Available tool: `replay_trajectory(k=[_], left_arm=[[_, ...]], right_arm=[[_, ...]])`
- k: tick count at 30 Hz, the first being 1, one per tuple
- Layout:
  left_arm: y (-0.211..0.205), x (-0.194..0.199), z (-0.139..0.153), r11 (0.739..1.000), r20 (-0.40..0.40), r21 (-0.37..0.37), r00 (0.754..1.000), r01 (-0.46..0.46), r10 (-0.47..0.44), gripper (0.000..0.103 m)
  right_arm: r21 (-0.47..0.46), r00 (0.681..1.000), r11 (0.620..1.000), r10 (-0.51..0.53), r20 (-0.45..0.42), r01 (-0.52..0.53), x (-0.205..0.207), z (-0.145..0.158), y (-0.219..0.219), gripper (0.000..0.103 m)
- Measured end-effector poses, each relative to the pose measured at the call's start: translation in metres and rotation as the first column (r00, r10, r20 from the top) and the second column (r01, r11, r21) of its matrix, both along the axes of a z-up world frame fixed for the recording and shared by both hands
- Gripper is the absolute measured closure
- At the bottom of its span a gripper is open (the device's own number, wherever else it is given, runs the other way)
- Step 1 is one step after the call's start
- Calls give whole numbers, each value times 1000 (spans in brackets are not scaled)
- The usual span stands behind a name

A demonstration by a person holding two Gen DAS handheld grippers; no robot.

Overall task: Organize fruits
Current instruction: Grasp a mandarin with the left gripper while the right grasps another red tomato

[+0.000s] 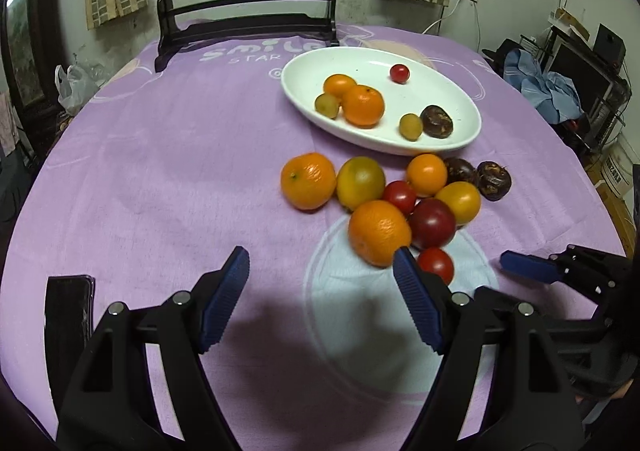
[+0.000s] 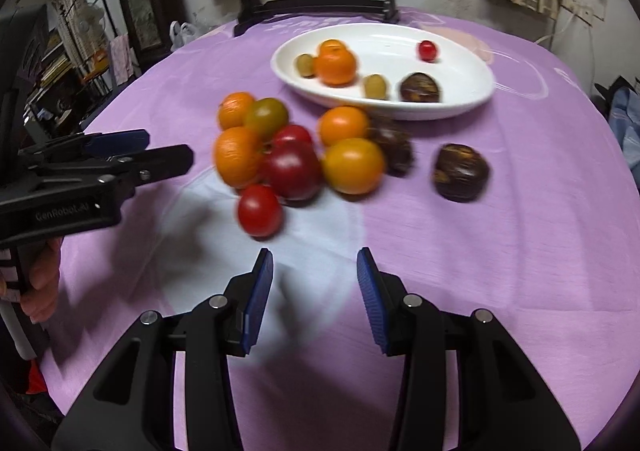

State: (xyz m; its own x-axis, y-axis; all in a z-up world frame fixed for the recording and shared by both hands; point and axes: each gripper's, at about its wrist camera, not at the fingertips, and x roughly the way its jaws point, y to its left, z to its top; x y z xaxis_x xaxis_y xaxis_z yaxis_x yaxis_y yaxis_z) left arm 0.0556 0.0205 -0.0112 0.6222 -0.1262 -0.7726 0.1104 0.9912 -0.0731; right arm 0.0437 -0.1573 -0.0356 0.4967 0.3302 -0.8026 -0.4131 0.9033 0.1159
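A white oval plate (image 1: 460, 139) (image 2: 476, 99) on the purple cloth holds two oranges, two small green fruits, a cherry tomato (image 1: 399, 73) and a dark brown chestnut (image 1: 436, 120). In front of it lies a heap of loose fruit: oranges (image 1: 379, 237) (image 2: 237, 155), a dark red plum (image 1: 432, 222) (image 2: 294, 171), tomatoes (image 1: 436, 265) (image 2: 260, 210) and brown chestnuts (image 2: 460, 171). My left gripper (image 1: 320, 257) (image 2: 168, 149) stands open and empty, its right fingertip near the closest orange. My right gripper (image 2: 315, 254) is open and empty just short of the nearest tomato.
A dark wooden screen stand (image 1: 248, 23) with a round painted panel rises at the table's far edge. A dark flat object (image 1: 68, 307) lies at the near left. A person's hand (image 2: 38, 279) holds the left gripper. Bare purple cloth (image 1: 160, 171) stretches left of the heap.
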Motion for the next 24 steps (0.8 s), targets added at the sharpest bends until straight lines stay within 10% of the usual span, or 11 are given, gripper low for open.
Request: replay_trajectory(k=[24], left_arm=[[-14, 10, -15, 999, -51, -5, 998, 37, -37, 27]], right_arm=[[18, 998, 998, -54, 8, 54, 6, -2, 7, 75]])
